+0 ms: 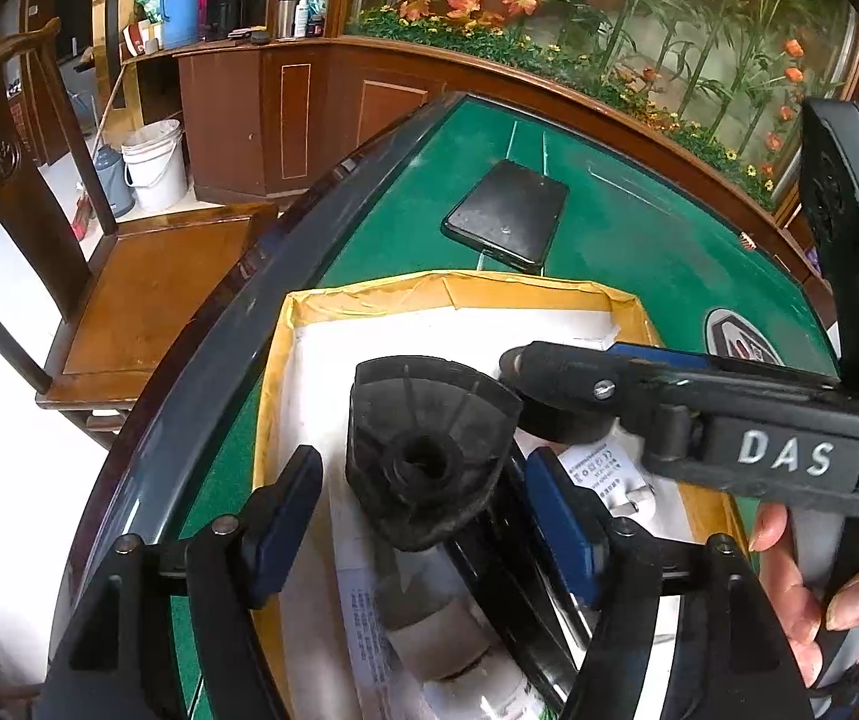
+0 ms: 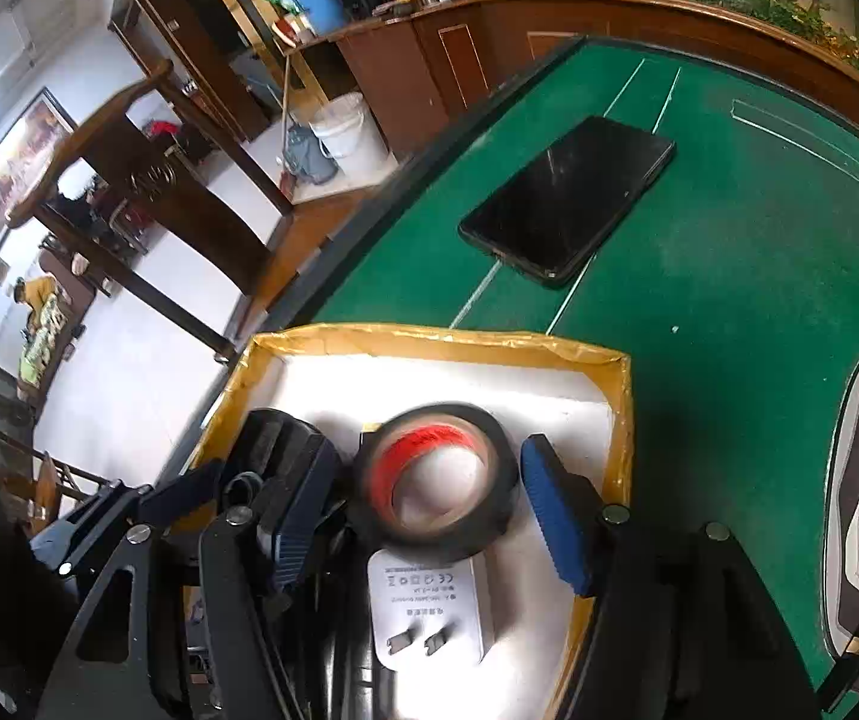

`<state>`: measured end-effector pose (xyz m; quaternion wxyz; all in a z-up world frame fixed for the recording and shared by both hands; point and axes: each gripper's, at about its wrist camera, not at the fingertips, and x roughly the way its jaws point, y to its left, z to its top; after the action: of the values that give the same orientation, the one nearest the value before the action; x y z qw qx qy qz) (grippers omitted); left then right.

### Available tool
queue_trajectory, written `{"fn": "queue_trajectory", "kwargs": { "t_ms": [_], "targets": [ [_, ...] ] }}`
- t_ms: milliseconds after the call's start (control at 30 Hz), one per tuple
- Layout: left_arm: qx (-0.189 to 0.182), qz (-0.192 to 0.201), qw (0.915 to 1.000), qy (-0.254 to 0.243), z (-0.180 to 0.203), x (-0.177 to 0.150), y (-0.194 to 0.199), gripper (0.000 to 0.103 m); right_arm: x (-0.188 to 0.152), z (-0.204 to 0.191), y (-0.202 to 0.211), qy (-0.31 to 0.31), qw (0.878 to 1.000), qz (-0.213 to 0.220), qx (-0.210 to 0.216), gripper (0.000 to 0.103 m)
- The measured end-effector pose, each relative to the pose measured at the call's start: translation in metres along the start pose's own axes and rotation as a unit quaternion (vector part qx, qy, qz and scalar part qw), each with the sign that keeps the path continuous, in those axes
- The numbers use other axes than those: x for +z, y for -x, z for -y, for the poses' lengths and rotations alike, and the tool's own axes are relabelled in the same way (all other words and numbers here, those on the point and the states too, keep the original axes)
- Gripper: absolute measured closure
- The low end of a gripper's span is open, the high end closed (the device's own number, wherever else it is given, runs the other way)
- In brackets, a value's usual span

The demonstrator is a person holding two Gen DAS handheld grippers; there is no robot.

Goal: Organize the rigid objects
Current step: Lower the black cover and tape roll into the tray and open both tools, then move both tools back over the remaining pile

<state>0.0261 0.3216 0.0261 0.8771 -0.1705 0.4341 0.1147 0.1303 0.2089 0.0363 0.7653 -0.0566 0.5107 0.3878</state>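
Both claws hang open over the shallow white tray with yellow taped edges [image 2: 441, 341]. Left claw [image 1: 423, 516] straddles the black ribbed plastic knob [image 1: 423, 450]; right claw [image 2: 429, 516] straddles the black tape roll [image 2: 436, 483], low in frame. Each should lift straight up without bumping the white plug [image 2: 429, 612].

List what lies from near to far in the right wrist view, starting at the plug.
White plug adapter → black tape roll → far wall of the yellow-edged box → black phone on the green table.
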Motion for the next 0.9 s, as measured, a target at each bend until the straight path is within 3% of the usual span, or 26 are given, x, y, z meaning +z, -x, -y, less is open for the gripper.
{"fn": "queue_trajectory", "kwargs": {
  "t_ms": [133, 367, 633, 900],
  "targets": [
    [0.004, 0.012, 0.9999, 0.002, 0.0, -0.005, 0.014, 0.028, -0.003, 0.003, 0.016, -0.001, 1.0, 0.018, 0.012, 0.036],
    [-0.027, 0.055, 0.9981, -0.011, 0.024, -0.027, 0.055, 0.024, -0.035, 0.012, 0.06, -0.015, 0.997, 0.048, 0.055, 0.036],
    [-0.069, 0.081, 0.9921, -0.065, 0.093, -0.065, 0.08, 0.022, -0.077, 0.043, 0.112, -0.038, 0.993, 0.08, 0.08, 0.035],
    [-0.109, 0.061, 0.9821, -0.142, 0.178, -0.106, 0.077, 0.021, -0.125, 0.108, 0.168, -0.068, 0.989, 0.113, 0.068, 0.035]
  ]
}}
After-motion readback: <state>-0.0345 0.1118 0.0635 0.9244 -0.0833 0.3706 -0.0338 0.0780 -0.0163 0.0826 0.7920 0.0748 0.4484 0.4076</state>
